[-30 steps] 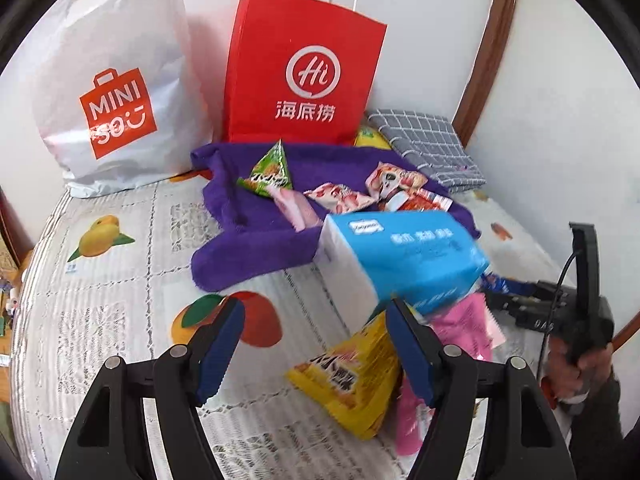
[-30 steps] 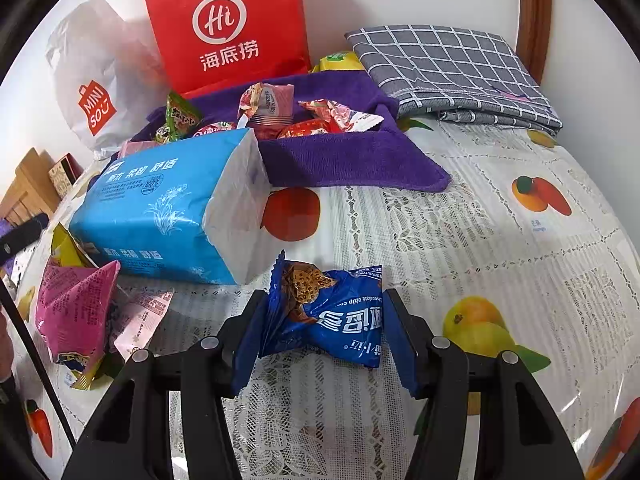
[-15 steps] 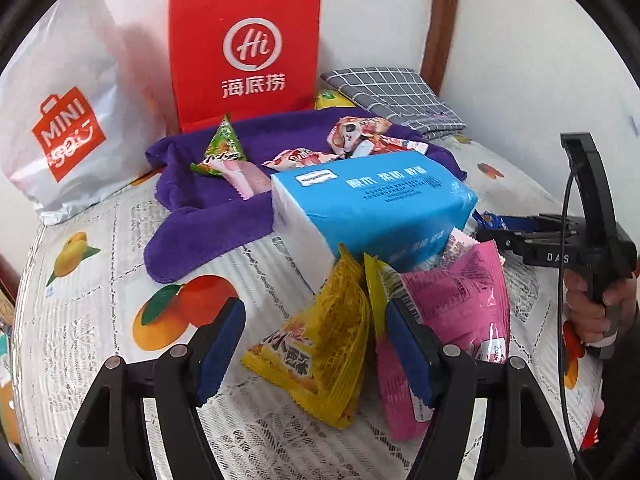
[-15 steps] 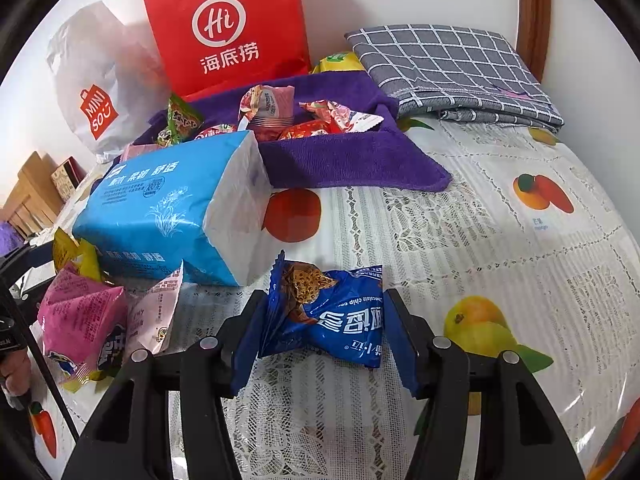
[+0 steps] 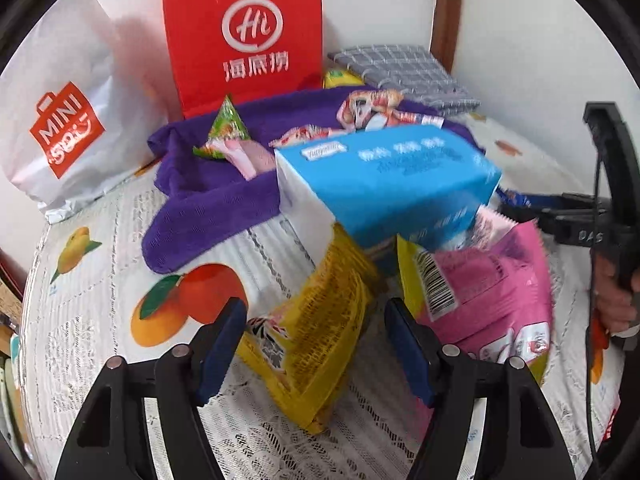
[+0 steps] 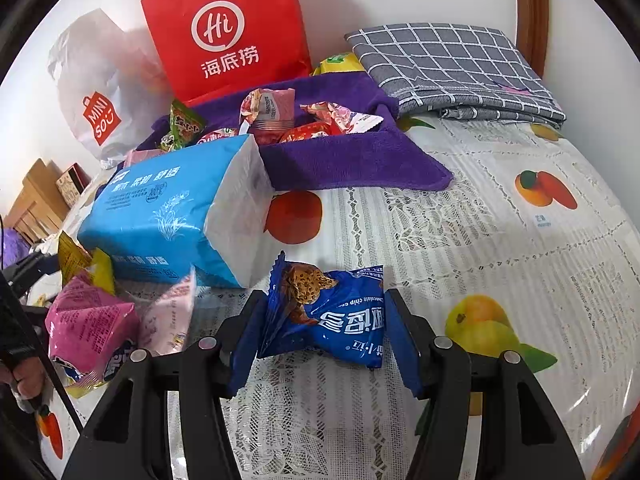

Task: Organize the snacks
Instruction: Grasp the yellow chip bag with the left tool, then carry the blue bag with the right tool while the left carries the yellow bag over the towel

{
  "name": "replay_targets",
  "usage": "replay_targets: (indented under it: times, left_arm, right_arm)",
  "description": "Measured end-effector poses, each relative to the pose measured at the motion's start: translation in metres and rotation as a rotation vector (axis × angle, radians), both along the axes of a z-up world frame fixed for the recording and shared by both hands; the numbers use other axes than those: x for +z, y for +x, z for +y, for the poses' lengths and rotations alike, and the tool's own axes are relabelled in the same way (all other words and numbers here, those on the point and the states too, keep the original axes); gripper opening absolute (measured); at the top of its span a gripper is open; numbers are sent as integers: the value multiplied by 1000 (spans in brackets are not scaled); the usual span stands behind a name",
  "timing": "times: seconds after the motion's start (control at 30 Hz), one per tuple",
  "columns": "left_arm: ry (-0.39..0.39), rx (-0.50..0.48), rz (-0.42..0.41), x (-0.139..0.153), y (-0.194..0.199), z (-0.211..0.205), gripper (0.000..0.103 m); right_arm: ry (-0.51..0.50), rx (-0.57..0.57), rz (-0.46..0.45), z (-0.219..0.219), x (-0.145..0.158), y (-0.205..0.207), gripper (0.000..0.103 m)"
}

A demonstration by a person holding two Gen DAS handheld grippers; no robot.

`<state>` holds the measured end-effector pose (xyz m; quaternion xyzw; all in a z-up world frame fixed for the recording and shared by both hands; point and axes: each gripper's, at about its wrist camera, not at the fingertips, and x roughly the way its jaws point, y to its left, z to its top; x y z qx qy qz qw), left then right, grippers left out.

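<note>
Where purple towel (image 6: 352,160) folds, snack packets (image 6: 320,122) rest.

Left gripper (image 5: 314,344) angled steeply downward, jaws closing, a packet between the blue pads (image 5: 218,350) with no firm press visible on the right-hand pad. Right gripper (image 6: 324,338) likewise pitched downward, both pads against the sides of a wrapped item, grip set. Right hand (image 5: 614,300) seen from the left wrist view, wrapped around its black handle. Left hand (image 6: 22,384) partly visible at the frame edge in the right wrist view, gripping its handle.
</note>
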<state>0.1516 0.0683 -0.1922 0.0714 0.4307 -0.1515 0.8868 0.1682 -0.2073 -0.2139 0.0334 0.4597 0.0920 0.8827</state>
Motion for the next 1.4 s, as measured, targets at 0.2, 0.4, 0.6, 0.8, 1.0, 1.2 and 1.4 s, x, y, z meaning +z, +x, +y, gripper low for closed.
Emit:
replay_targets:
  times: [0.2,0.4,0.6,0.8,1.0,1.2,1.4]
  left_arm:
    - [-90,19,-10,4,0,13,59]
    - [-151,2,-72,21,-8,18,48]
    - [-169,-26,-92,28,-13,15,44]
    - [-196,-37,-115,36,-19,14,42]
    - [-230,-36,-142,45,-24,17,41]
    - [-238,-1,-117,39,-19,21,41]
    - [-277,15,-126,43,-17,27,41]
  right_arm:
    - [-3,1,-2,0,0,0,59]
    - [-22,3,0,1,0,0,59]
    - [0,-5,-3,-2,0,1,57]
    - [22,-3,-6,-4,1,1,55]
    - [-33,10,-52,2,14,-3,47]
    - [-34,21,-90,5,36,-10,47]
    - [-4,28,-111,4,48,-20,47]
